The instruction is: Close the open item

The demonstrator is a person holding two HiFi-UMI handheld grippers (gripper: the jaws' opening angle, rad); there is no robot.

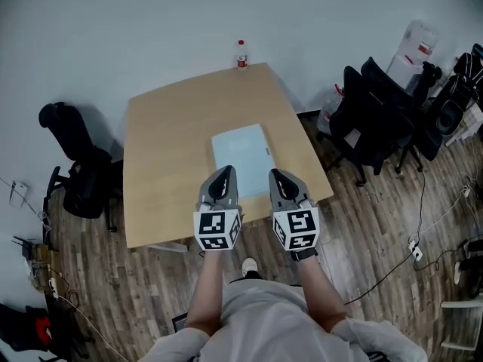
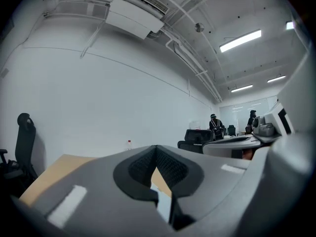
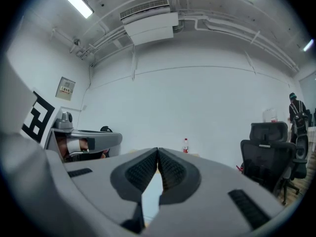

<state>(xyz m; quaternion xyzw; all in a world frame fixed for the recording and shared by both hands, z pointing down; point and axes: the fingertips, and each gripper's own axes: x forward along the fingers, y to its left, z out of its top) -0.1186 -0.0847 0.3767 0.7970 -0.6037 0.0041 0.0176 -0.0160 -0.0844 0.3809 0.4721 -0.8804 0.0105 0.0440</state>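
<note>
Tan table (image 1: 166,164) holds the pale flat thing (image 1: 241,151) near its middle, just ahead of my claws. It looks flat, so I cannot tell which part is open. Left claw (image 1: 225,172) and right claw (image 1: 278,174) are both pinched shut, empty, not touching it. I think I must reach in next. Bottle (image 1: 241,54) stands far back; nothing blocks me.

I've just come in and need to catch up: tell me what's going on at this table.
A person stands at the wooden table with a gripper in each hand. The left gripper and the right gripper are both shut and empty, held over the near edge. Just beyond them a pale flat item lies untouched; it looks flat rather than open. A small bottle stands at the far edge.
</note>
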